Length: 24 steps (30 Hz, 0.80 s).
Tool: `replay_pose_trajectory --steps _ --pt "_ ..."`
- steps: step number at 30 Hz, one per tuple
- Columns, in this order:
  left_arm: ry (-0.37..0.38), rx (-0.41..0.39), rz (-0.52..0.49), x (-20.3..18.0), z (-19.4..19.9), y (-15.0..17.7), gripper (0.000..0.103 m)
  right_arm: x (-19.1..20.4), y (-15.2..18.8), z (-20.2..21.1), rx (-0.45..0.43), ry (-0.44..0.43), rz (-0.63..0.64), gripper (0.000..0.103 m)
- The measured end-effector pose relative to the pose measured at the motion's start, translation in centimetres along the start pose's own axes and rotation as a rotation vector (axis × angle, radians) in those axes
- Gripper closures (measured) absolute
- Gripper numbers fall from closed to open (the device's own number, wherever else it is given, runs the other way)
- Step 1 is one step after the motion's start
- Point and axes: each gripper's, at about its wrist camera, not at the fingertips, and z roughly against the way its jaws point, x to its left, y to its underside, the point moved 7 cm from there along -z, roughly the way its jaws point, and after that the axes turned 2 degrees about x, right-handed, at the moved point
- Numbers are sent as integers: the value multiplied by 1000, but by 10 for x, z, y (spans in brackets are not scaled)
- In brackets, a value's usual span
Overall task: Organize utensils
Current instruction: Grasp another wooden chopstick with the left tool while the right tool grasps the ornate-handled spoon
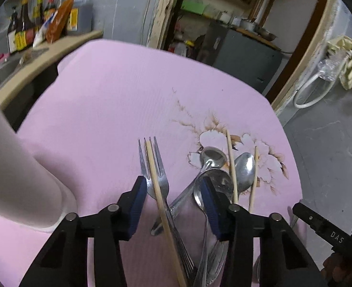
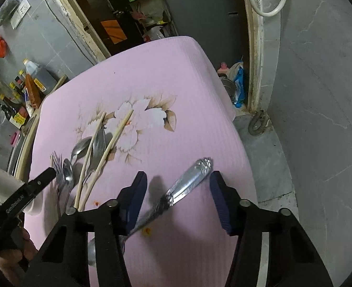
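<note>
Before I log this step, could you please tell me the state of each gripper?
Left gripper: jaws open, holding nothing, over the fork.
Right gripper: jaws open, holding nothing, over a spoon handle.

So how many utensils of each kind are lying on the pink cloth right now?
Silver metal forks: 1
Silver metal spoons: 4, counting the ornate-handled spoon lying apart
Pale wooden chopsticks: 3
Total: 8
</note>
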Motion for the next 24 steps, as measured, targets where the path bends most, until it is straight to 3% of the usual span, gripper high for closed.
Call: replay_pose_trajectory --steps 4,6,10,16,19,24 --pt "10 48 43 5 -14 -3 72 -3 -7 0 12 -29 0 63" --pt "8 66 60 7 -19 -3 78 -2 -10 -3 20 -41 -2 78" --pt "-1 86 70 10 -22 -3 94 1 -10 -6 35 -76 2 82" --pt "23 97 57 5 -18 -1 97 4 -17 -16 117 -128 2 84" --pt "43 96 33 -2 -12 1 98 6 -18 -21 143 -143 -10 95" --pt "87 93 37 -6 1 0 98 5 -9 -12 137 -267 -126 99"
